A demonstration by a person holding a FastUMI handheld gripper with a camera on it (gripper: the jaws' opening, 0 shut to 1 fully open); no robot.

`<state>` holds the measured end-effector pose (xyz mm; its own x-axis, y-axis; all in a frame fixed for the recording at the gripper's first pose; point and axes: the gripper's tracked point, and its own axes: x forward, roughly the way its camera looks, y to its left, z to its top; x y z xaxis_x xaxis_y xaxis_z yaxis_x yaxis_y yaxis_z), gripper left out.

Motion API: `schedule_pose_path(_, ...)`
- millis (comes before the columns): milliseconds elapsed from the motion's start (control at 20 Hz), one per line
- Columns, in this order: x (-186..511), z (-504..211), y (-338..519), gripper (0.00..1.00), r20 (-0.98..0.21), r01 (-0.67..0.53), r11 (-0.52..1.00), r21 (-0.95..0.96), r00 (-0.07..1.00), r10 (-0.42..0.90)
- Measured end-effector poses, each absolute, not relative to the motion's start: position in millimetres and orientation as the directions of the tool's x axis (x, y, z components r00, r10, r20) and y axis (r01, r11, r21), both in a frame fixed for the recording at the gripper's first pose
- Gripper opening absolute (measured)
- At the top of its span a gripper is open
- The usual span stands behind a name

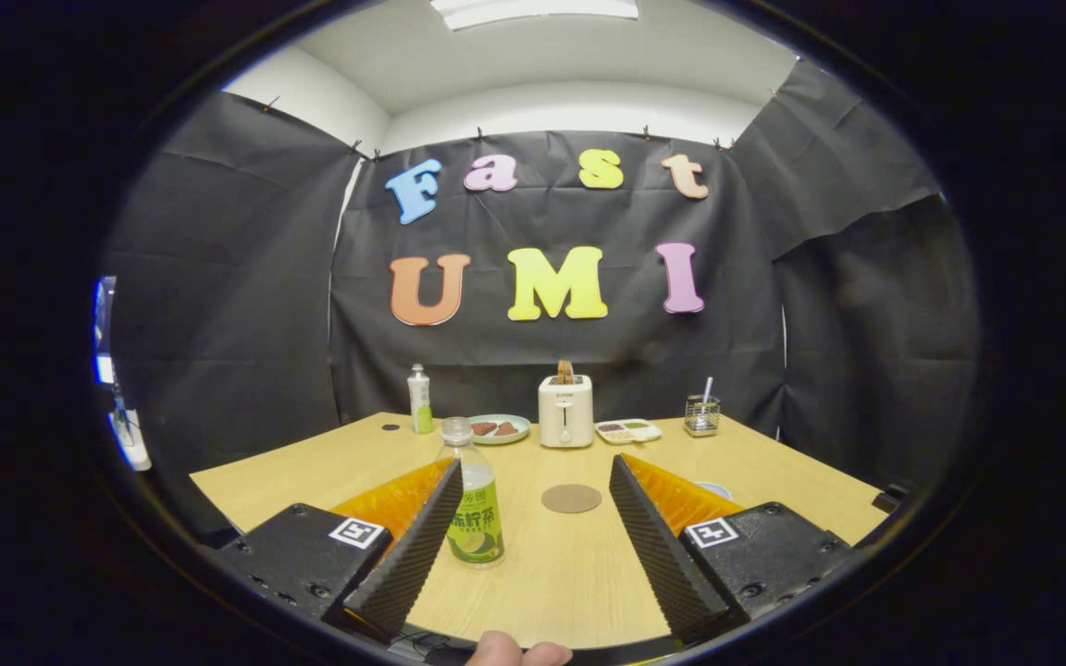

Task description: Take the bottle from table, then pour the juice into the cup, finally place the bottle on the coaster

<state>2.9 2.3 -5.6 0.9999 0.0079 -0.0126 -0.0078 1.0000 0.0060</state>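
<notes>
Two fingers of the tongs (533, 495) are standing wide apart, gripping nothing, with the bottle (471, 499) sitting upright on the worktop (551, 564) just beside the inner face of the left finger. Right of the bottle, between the fingers, the round coaster (571, 499) is lying flat, and the cup's rim (714, 488) is peeking out behind the right finger; well beyond the bottle a toaster (565, 411) is standing at the back

The hand-held gripper (533, 518) hangs over the tabletop (329, 472) with its fingers spread wide. The bottle (472, 499) stands upright between them, just beside the left finger. The coaster (571, 499) lies just ahead, with a toaster (565, 411) at the far edge.
</notes>
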Motion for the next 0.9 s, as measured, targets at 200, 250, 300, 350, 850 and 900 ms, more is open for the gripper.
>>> schedule_pose_path(200, 6, -10, 4, 1.0, -0.019, -0.012, 1.0, 0.002, 1.0, 0.012)
schedule_pose_path(250, 6, -11, 4, 1.0, -0.022, -0.013, 1.0, 0.001, 1.0, 0.013)
schedule_pose_path(300, 7, -13, 5, 1.0, -0.025, -0.015, 1.0, 0.0, 1.0, 0.015)
schedule_pose_path(350, 9, -14, 6, 1.0, -0.025, -0.018, 1.0, -0.003, 1.0, 0.018)
schedule_pose_path(850, 34, -51, 34, 1.0, -0.091, -0.053, 0.998, -0.039, 0.995, 0.049)
schedule_pose_path(900, 38, -58, 38, 1.0, -0.106, -0.056, 0.998, -0.041, 0.993, 0.052)
